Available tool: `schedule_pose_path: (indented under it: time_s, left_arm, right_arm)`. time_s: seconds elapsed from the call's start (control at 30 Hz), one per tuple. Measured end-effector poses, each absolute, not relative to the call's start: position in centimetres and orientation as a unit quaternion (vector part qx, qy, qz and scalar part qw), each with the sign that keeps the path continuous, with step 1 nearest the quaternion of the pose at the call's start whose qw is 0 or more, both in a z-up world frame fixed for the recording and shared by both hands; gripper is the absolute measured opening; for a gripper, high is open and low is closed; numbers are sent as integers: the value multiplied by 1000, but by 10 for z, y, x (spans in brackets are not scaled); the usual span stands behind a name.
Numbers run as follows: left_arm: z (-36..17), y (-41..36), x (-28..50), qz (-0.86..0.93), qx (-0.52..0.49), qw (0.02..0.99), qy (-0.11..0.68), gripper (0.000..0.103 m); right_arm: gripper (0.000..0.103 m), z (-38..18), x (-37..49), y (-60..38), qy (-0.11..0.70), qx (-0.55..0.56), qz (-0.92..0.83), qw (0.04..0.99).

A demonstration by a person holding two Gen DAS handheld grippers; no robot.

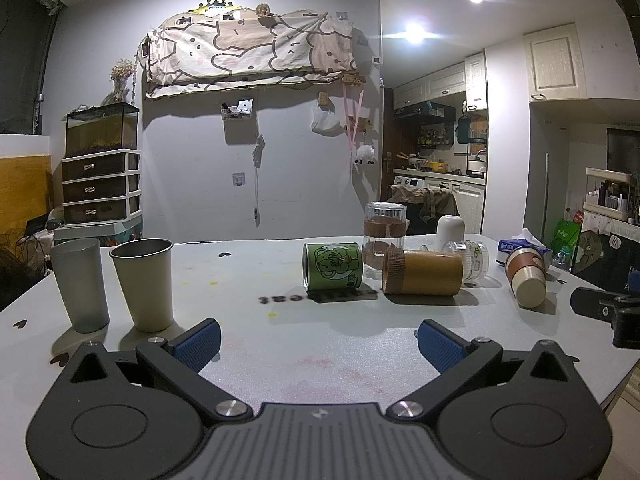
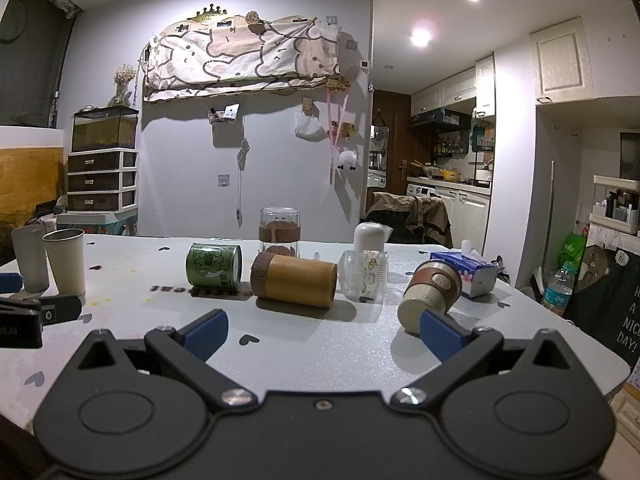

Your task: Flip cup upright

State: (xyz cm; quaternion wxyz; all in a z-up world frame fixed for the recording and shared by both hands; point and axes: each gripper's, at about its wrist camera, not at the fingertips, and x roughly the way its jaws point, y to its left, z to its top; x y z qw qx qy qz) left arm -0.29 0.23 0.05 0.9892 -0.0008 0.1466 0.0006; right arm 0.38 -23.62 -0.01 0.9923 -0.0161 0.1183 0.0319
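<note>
Two handheld grippers hover low over the near edge of a pale tabletop (image 1: pixel 320 344), jaws spread wide and holding nothing. The left gripper (image 1: pixel 319 342) faces bare surface; the right gripper (image 2: pixel 324 332) sits with its right fingertip (image 2: pixel 442 334) just in front of a brown-banded paper cup (image 2: pixel 430 298), which lies on its side toward the right edge, base toward the camera. Beyond it, against the right edge, rests a blue tissue pack (image 2: pixel 466 272). Across the middle a row of cups lies toppled: a green printed cup (image 2: pixel 214 266), a bamboo-coloured cup (image 2: pixel 294 280) and a clear ribbed plastic cup (image 2: pixel 364 274). Near the left edge two tumblers stand upright side by side, a frosted grey tumbler (image 1: pixel 80 284) and a cream metal tumbler (image 1: pixel 146 282). Toward the far edge stand a glass with a brown sleeve (image 2: pixel 279 232) and a white container (image 2: pixel 369 236).
</note>
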Motion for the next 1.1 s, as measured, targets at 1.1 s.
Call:
schedule_pose_path:
  time_s: [1.1]
  left_arm:
    - [-11, 3, -16, -3, 3, 989, 150, 103]
  right_arm:
    - [100, 8, 244, -361, 244, 157, -102, 952]
